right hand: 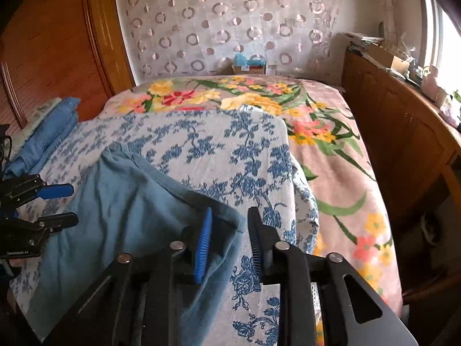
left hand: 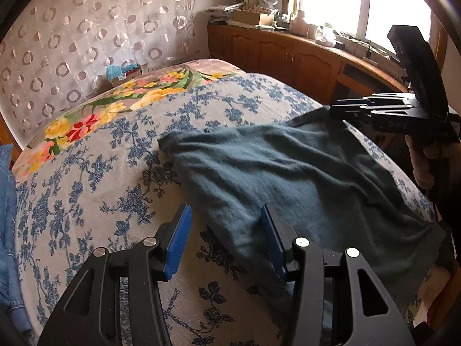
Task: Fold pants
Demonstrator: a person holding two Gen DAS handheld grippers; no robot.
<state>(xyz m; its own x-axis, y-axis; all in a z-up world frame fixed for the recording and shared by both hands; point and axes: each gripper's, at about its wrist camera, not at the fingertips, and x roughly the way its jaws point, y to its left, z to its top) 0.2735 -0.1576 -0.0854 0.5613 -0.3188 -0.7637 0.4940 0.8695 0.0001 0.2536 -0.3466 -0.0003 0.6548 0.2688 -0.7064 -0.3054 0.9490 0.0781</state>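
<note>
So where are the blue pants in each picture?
Left wrist view: the pants lie spread across the middle and right of the bed, reaching the left gripper.
Right wrist view: the pants lie at lower left, one corner between the open fingers of the right gripper.
Shared landmark: the flowered blanket at the far end of the bed.

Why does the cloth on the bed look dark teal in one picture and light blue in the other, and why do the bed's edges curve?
Left wrist view: the blown-out window backlights the pants, darkening them. Right wrist view: the window sits at the side, so the pants look paler. In both, the fisheye lens bends the bed.
</note>
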